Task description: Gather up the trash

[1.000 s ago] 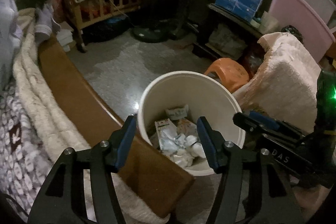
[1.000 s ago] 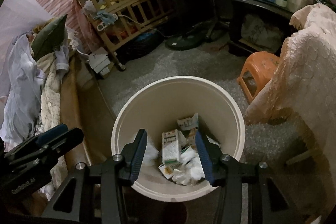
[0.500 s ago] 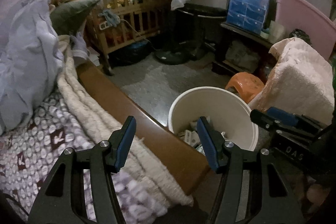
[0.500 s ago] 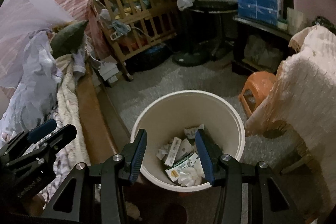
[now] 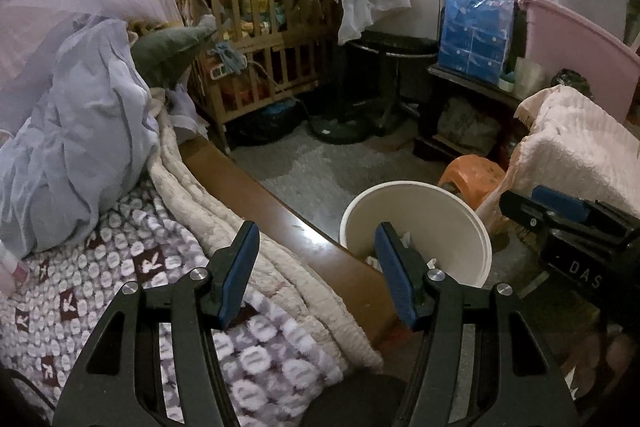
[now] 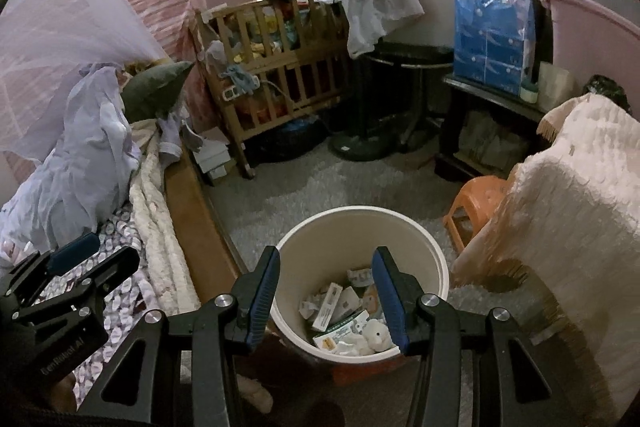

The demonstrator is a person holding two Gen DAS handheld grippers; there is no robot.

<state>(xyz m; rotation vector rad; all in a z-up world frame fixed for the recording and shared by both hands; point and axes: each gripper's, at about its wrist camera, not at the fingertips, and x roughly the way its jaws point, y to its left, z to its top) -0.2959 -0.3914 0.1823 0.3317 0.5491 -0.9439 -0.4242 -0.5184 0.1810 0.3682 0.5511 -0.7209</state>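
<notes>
A cream round trash bin (image 6: 360, 209) stands on the grey floor beside the bed. Cartons and crumpled tissues (image 6: 348, 319) lie in its bottom. My right gripper (image 6: 326, 255) hangs above the bin's near side, open, with nothing between its blue pads. My left gripper (image 5: 316, 231) is open and empty too. It sits over the bed's wooden side rail (image 5: 256, 187), with the bin (image 5: 436, 223) just right of its right finger. Each gripper shows in the other's view: the right gripper (image 5: 520, 197) at the right edge, the left gripper (image 6: 116, 249) at the lower left.
A bed with a patterned blanket (image 5: 120, 259) and a heap of lilac cloth (image 5: 80, 131) fills the left. Behind stand a wooden crib (image 6: 280, 67), a fan base (image 6: 360, 147) and a dark table. An orange stool (image 6: 476, 203) and a pink-draped seat (image 6: 568, 211) flank the bin's right.
Both grippers have risen and drawn back from the bin, which now sits lower and smaller in view. The left one has swung left over the bed. Neither has changed its opening.
</notes>
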